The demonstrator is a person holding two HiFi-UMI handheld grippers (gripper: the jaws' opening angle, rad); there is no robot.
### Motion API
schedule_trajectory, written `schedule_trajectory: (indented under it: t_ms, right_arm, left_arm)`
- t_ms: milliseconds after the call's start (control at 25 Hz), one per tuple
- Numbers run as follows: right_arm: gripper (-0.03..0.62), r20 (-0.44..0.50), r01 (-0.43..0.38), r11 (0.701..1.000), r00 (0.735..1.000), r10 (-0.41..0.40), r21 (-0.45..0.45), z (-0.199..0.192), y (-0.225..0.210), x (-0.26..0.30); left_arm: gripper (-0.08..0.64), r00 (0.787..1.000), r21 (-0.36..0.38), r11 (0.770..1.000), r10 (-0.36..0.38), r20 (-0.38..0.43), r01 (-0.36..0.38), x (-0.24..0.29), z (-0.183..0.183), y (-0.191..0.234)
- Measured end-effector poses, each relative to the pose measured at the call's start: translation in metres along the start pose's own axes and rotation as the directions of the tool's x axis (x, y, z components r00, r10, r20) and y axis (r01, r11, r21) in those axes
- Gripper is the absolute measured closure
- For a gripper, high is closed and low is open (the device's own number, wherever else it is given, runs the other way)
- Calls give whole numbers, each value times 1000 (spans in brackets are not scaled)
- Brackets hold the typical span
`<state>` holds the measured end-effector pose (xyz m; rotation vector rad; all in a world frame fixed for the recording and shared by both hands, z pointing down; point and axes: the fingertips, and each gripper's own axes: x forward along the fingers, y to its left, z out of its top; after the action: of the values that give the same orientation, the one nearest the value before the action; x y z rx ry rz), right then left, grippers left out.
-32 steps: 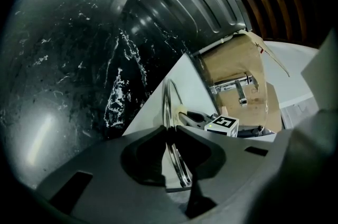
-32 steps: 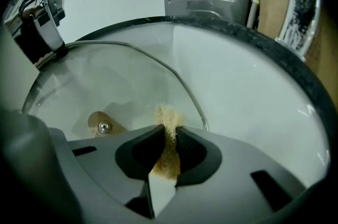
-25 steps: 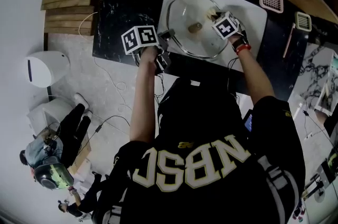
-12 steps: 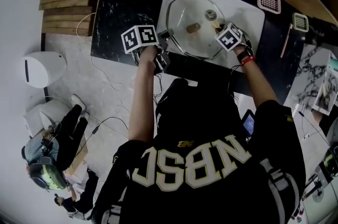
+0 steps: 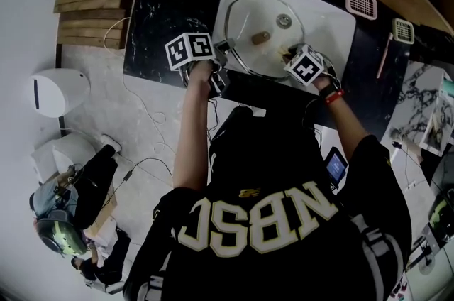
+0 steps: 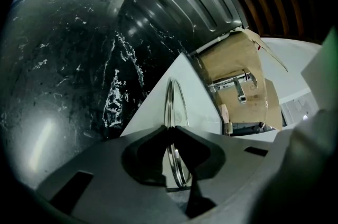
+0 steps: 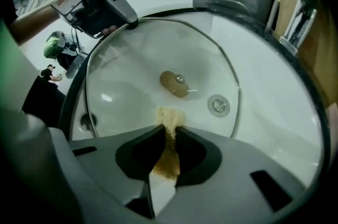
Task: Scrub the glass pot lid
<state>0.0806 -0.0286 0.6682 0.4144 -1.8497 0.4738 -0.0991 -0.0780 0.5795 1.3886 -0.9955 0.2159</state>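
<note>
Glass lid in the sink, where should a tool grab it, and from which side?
By its thin metal rim, from the left edge, where the left tool clamps it. The rim fits between the jaws; the smooth dome is too wide.

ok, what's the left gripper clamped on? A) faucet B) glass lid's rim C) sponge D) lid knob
B: the left gripper has its jaws shut on the rim of the glass lid, seen edge-on; the sponge is in the right gripper.
</note>
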Motion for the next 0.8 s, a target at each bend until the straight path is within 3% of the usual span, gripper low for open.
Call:
schedule_trajectory:
  t_ms: [200, 800]
  right_arm:
    - [526, 43, -61, 998, 997, 61, -5, 23, 29, -5]
    - [525, 207, 2, 999, 978, -10, 38, 107, 22, 6]
  left_arm:
    - [491, 1000, 3, 1000, 3, 3, -3, -1, 2, 1]
    - [492, 1000, 4, 1000, 26, 6, -26, 0, 1, 2]
